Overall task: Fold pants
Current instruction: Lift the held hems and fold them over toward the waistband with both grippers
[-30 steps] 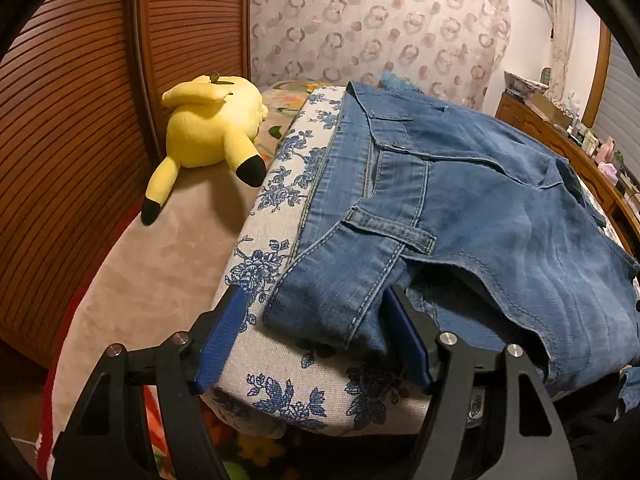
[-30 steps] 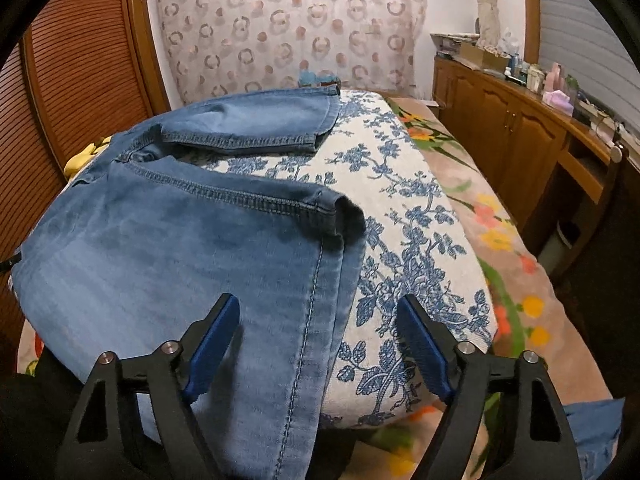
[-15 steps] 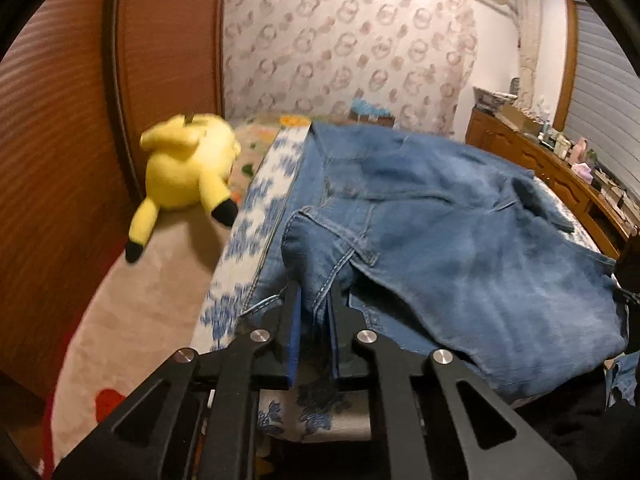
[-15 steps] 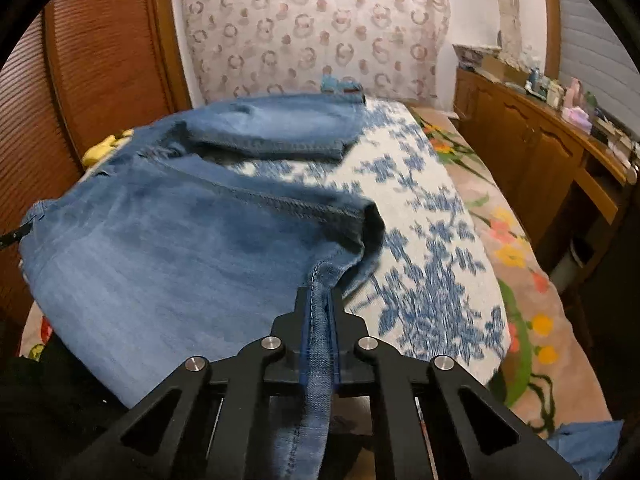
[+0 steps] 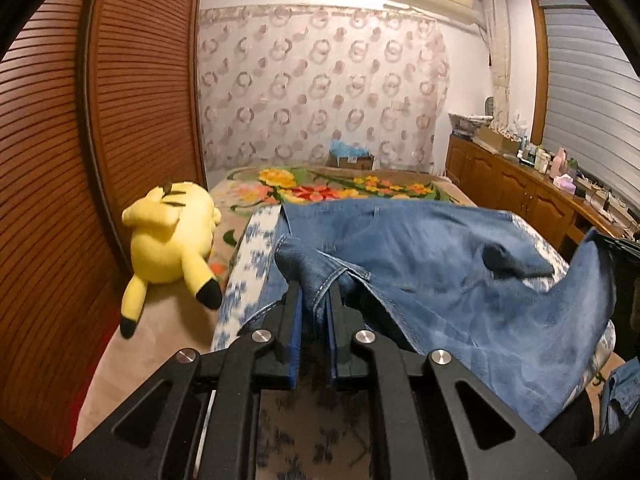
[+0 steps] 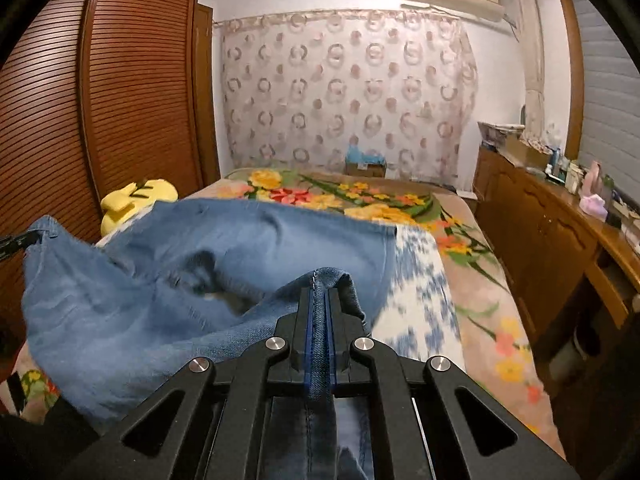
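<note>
Blue denim pants (image 5: 460, 280) lie across a blue-and-white floral cushion (image 5: 248, 264) on the bed. My left gripper (image 5: 314, 300) is shut on the pants' near left edge, at the waistband, and holds it lifted. My right gripper (image 6: 319, 292) is shut on the near right edge of the pants (image 6: 180, 272), along a seam, also lifted. The near part of the pants hangs raised between the two grippers; the far part still rests on the cushion (image 6: 420, 280).
A yellow plush toy (image 5: 168, 240) lies left of the cushion on the bed. A floral blanket (image 6: 360, 196) covers the bed beyond. A slatted wooden wardrobe (image 5: 100, 140) stands at the left, a wooden dresser (image 6: 560, 240) with clutter at the right.
Both grippers closed on the near edge of the pants, then lifted it up and forward. The near part of the pants has risen off the cushion.
</note>
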Tool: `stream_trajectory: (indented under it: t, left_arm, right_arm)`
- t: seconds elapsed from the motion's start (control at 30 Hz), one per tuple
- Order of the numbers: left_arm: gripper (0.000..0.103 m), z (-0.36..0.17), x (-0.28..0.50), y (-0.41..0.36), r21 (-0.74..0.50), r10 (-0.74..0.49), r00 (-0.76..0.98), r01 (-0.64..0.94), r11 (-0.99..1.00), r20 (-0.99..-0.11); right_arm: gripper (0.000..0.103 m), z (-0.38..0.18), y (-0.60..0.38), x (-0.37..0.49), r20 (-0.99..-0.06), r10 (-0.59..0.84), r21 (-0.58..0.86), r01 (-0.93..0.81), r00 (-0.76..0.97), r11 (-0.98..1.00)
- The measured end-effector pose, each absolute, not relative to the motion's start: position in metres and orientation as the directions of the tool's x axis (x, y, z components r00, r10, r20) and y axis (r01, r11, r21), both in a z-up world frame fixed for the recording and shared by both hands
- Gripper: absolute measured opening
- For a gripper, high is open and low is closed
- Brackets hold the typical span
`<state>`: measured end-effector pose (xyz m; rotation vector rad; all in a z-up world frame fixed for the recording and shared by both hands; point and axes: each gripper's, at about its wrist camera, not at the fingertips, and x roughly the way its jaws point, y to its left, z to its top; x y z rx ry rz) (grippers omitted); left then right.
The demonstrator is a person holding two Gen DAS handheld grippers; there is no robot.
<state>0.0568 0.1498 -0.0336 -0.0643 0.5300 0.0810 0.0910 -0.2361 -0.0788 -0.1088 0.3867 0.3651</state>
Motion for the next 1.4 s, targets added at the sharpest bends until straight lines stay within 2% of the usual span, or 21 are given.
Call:
stream_trajectory:
  t: [0.13, 0.3, 0.33, 0.4, 0.5, 0.53, 0.73, 0.9, 1.37, 1.4]
  left_arm:
    - [0.011, -0.030, 0.068, 0.147, -0.040, 0.055, 0.863, -0.086, 0.995, -0.503]
    - [0.011, -0.032, 0.072, 0.138, -0.030, 0.042, 0.860, -0.066, 0.997, -0.508]
    - [0.011, -0.033, 0.072, 0.137, -0.028, 0.041, 0.860, -0.063, 0.998, -0.509]
    - [0.011, -0.034, 0.071, 0.136, -0.026, 0.039, 0.859, -0.061, 0.998, -0.511]
    - [0.012, -0.032, 0.071, 0.134, -0.024, 0.040, 0.859, -0.060, 0.998, -0.511]
    - [0.011, -0.032, 0.071, 0.134, -0.025, 0.039, 0.859, -0.060, 0.998, -0.511]
    - [0.011, -0.033, 0.071, 0.133, -0.026, 0.039, 0.859, -0.061, 0.998, -0.511]
    - [0.011, -0.032, 0.071, 0.129, -0.027, 0.037, 0.859, -0.058, 0.998, -0.511]
    - [0.011, -0.036, 0.074, 0.125, -0.021, 0.039, 0.851, -0.059, 0.998, -0.523]
    - [0.011, -0.036, 0.074, 0.125, -0.021, 0.039, 0.851, -0.058, 0.998, -0.523]
  right_arm:
    - [0.005, -0.089, -0.222, 0.127, -0.428, 0.319, -0.031, -0.366, 0.846, 0.930]
    - [0.007, -0.128, -0.203, 0.155, -0.541, 0.319, -0.030, -0.397, 0.778, 0.918]
    - [0.010, -0.134, -0.203, 0.153, -0.553, 0.325, -0.021, -0.403, 0.767, 0.915]
    - [0.024, -0.140, -0.205, 0.147, -0.565, 0.316, -0.018, -0.395, 0.762, 0.919]
    - [0.039, -0.139, -0.219, 0.124, -0.551, 0.312, -0.004, -0.376, 0.774, 0.927]
    - [0.041, -0.131, -0.219, 0.124, -0.544, 0.307, -0.008, -0.371, 0.781, 0.929]
    - [0.043, -0.125, -0.242, 0.067, -0.510, 0.316, 0.029, -0.350, 0.800, 0.936]
    - [0.043, -0.149, -0.253, 0.042, -0.542, 0.310, 0.043, -0.342, 0.782, 0.939]
    - [0.045, -0.153, -0.261, 0.072, -0.553, 0.449, 0.186, -0.421, 0.702, 0.888]
    - [0.041, -0.155, -0.258, 0.077, -0.554, 0.456, 0.193, -0.425, 0.697, 0.884]
